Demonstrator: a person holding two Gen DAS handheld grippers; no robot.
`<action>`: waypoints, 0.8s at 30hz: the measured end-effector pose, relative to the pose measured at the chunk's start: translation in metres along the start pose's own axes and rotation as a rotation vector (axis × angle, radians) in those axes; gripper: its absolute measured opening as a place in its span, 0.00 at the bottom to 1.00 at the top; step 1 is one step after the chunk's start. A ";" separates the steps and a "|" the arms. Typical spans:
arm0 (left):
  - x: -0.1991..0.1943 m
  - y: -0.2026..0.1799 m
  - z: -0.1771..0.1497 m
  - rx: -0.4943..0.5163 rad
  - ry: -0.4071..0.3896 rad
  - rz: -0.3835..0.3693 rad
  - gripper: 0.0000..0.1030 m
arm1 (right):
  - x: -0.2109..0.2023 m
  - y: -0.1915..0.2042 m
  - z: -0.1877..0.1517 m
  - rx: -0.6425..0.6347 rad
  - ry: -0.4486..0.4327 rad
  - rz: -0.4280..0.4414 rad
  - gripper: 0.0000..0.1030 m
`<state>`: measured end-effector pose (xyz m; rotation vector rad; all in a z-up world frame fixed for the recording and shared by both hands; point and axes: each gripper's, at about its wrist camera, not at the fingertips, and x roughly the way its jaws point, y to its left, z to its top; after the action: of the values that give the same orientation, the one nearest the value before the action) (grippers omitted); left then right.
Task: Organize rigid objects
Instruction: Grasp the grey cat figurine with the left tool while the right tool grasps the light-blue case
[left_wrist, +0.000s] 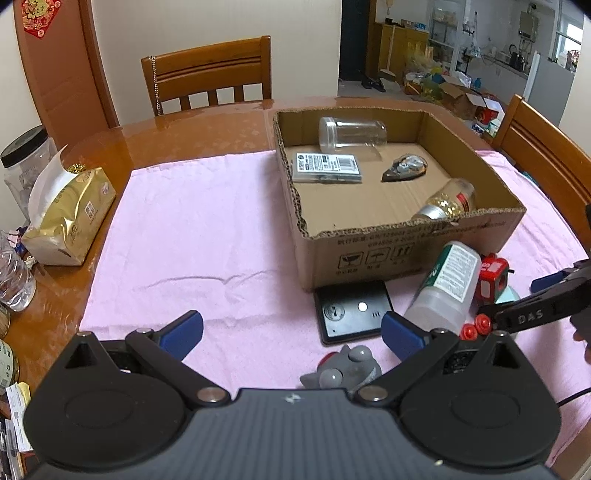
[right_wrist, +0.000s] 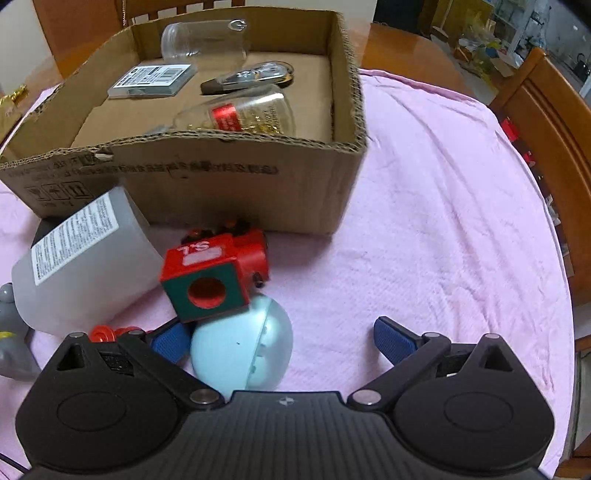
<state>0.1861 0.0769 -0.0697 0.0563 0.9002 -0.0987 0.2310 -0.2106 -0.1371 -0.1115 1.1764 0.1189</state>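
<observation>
Partly done: clear plastic jar (left_wrist: 351, 133), flat grey pack (left_wrist: 326, 167), gold-capped glass bottle (left_wrist: 448, 201) already in brown cardboard box (left_wrist: 406, 254). Left outside on pink cloth (left_wrist: 207, 236): white labelled bottle (right_wrist: 83, 258), red-green cube toy (right_wrist: 210, 277), pale blue dome (right_wrist: 240, 350), black flat device (left_wrist: 351, 310), grey rubber figure (left_wrist: 343, 369). Left gripper (left_wrist: 291, 330) and right gripper (right_wrist: 280, 338) both wide open, empty.

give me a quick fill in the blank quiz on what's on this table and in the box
The clear jar lies on its side inside the cardboard ____.
The cloth covering the table is ____.
The right tongs stand ____, with the pale blue ball between their pads.
The red cube toy has a round ____ in its green face.

Missing words: box; pink; open; hole
</observation>
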 end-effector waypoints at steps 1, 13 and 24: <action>0.000 -0.001 -0.001 0.006 0.003 -0.001 0.99 | 0.000 -0.004 -0.002 0.005 0.003 0.003 1.00; 0.003 -0.015 -0.028 0.148 0.118 -0.170 0.99 | -0.006 -0.037 -0.016 -0.017 -0.041 0.014 1.00; 0.032 -0.019 -0.051 0.260 0.189 -0.119 0.99 | -0.008 -0.039 -0.017 -0.021 -0.056 0.016 1.00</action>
<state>0.1643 0.0602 -0.1265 0.2581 1.0753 -0.3254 0.2180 -0.2519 -0.1350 -0.1159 1.1209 0.1477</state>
